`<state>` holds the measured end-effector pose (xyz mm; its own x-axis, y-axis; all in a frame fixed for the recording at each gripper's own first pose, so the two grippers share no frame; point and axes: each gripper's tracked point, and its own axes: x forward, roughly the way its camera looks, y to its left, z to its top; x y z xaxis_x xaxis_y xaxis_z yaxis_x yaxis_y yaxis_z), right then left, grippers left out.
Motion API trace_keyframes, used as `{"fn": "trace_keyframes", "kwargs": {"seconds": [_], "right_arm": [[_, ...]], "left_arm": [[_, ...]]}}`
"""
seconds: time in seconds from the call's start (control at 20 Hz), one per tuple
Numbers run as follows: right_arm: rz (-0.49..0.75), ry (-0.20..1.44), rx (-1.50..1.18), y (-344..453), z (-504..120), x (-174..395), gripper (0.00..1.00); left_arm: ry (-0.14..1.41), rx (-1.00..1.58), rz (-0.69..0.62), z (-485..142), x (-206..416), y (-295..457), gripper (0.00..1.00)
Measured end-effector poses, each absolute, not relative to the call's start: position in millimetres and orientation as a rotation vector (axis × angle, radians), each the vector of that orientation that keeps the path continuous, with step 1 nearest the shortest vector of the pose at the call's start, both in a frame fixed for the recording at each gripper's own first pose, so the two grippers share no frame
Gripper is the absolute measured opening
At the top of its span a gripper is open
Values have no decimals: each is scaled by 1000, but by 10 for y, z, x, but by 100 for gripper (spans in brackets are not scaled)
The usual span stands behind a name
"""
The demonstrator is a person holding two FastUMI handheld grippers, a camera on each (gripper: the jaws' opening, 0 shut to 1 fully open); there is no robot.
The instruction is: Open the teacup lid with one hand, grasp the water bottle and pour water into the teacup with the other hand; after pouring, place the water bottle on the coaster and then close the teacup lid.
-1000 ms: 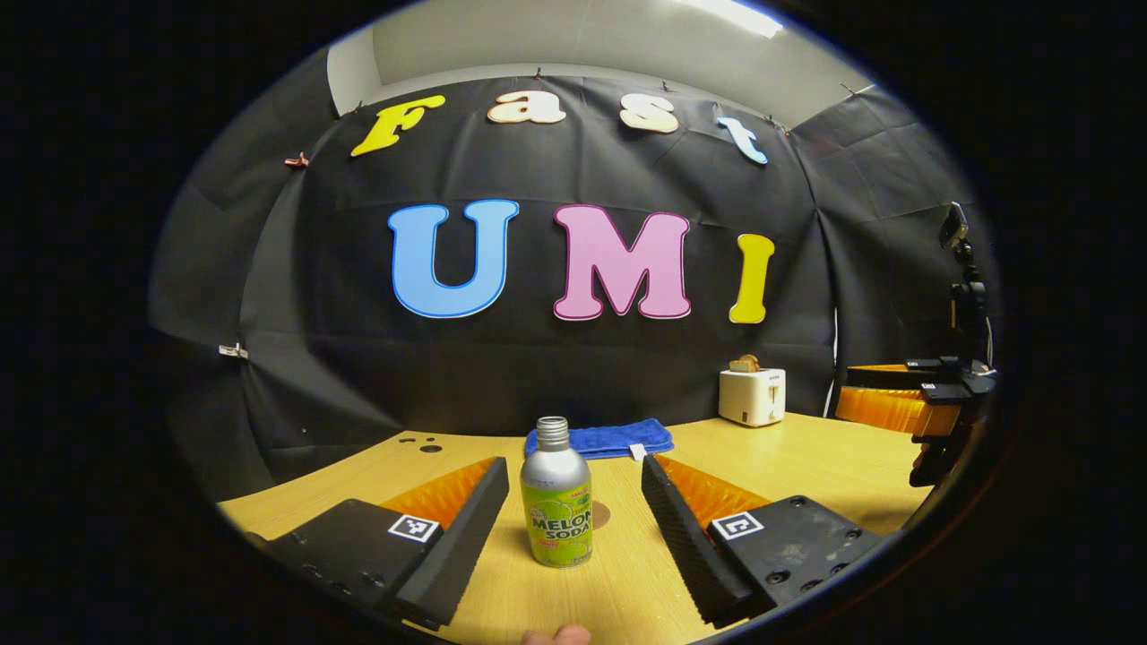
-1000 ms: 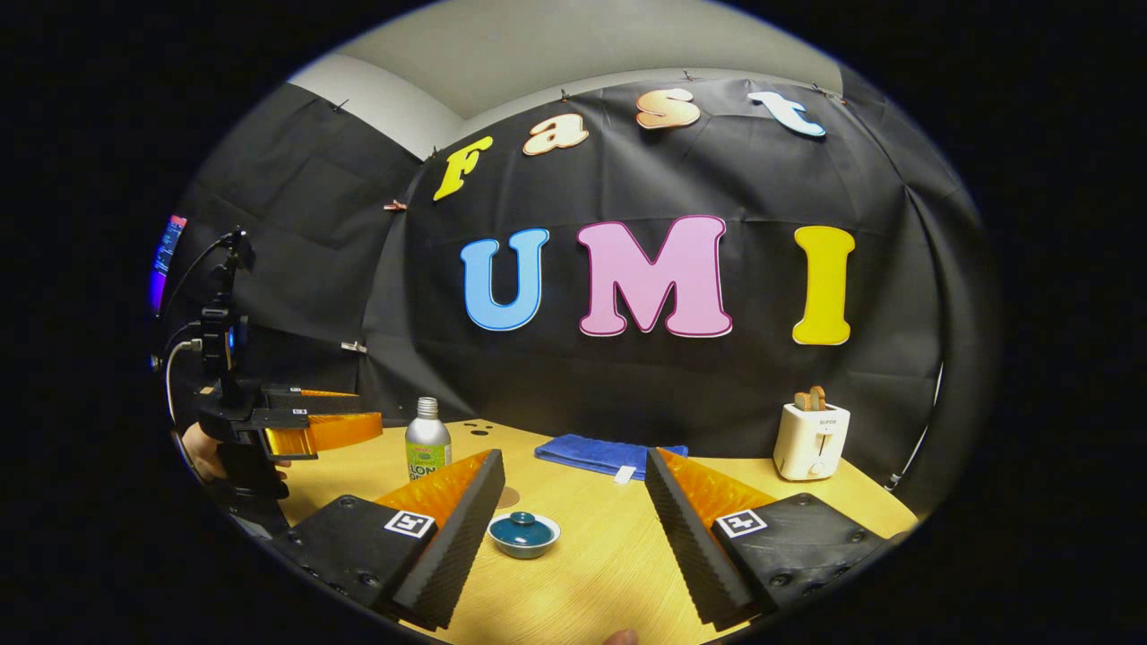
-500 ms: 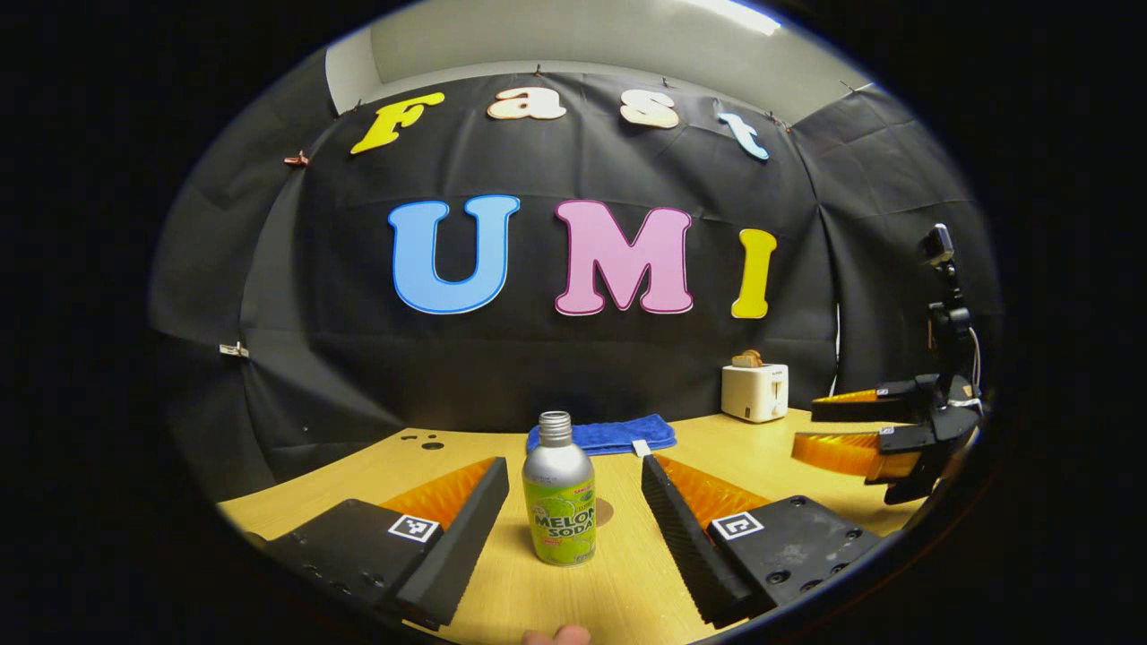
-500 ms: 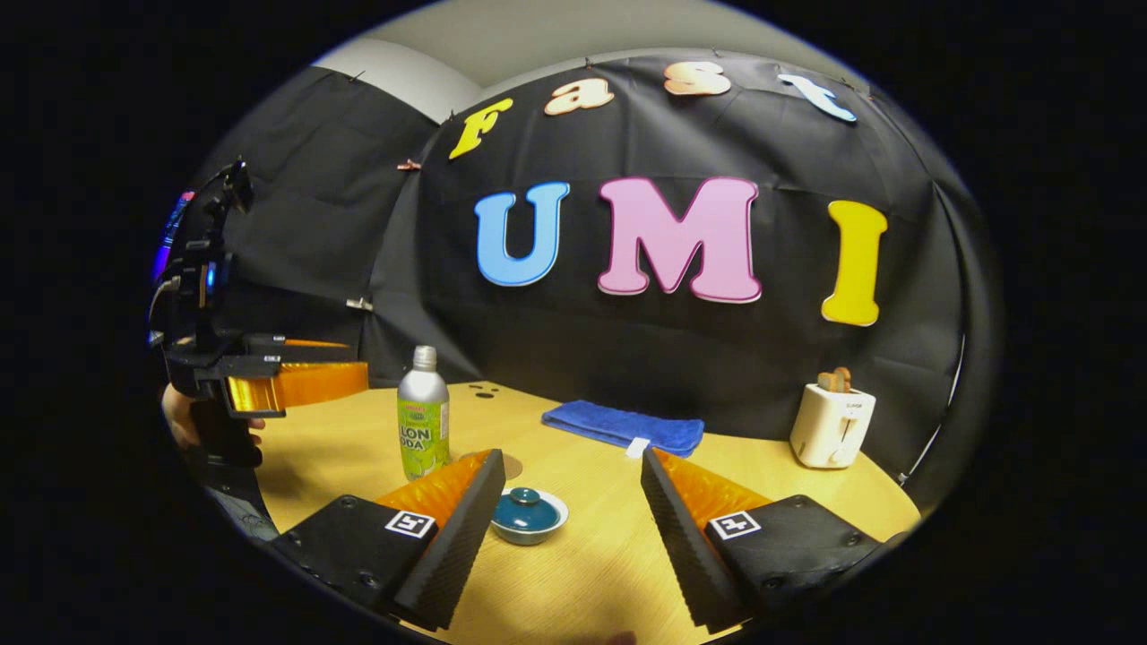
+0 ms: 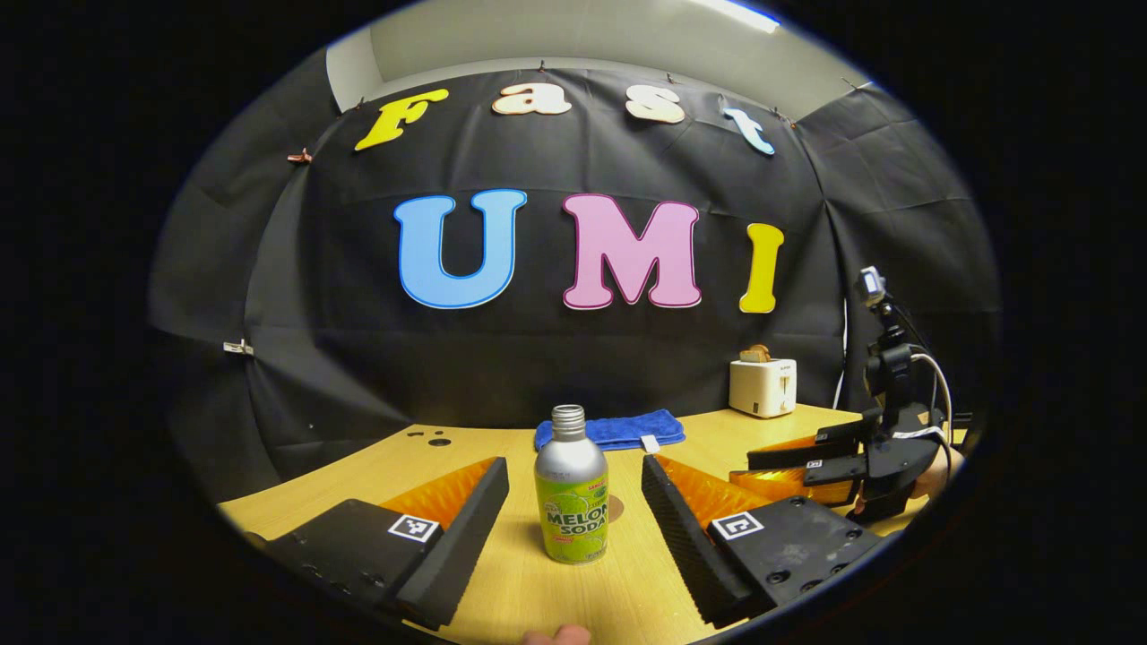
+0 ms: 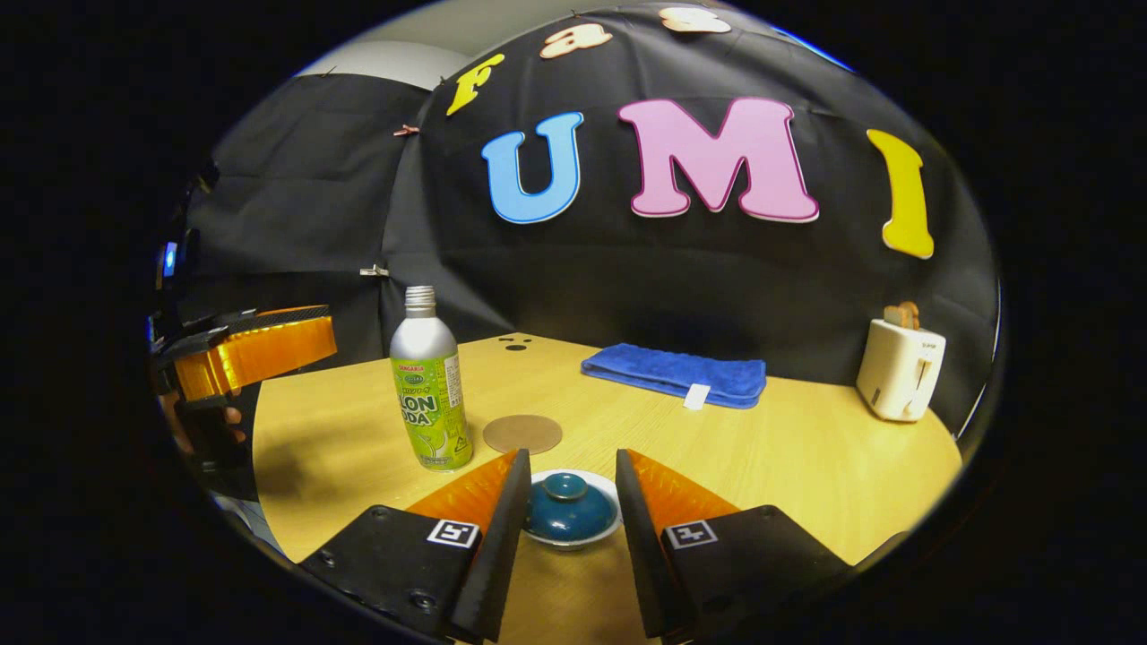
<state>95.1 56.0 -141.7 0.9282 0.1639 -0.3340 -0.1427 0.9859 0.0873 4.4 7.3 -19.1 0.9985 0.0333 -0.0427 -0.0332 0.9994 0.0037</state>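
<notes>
Silver bottle (image 6: 430, 394), one; lidded teacup (image 6: 570, 511), seemingly one.

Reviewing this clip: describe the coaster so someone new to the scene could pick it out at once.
Start at the wooden table in front of the black cloth wall. Near its middle, just right of the standing water bottle and behind the blue-lidded teacup, lies the coaster. It is a thin, flat, plain brown disc with nothing on it, unlike the folded blue towel farther back.

One bottle (image 6: 428, 385), one teacup (image 6: 570, 511).
</notes>
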Motion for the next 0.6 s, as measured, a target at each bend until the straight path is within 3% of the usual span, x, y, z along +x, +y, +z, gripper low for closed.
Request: {"fn": "trace_keyframes", "kwargs": {"seconds": [0.2,0.35,0.6], "right_arm": [[162,404,58,552,-1594,1008,60],[188,418,99,613,-1619,1026,33],[202,372,170,621,-1450,1017,31]], "left_arm": [[42,8,36,-195,39,84,95],[43,5,37,-208,44,86,95],[60,-5,36,-283,83,112,95]]}}
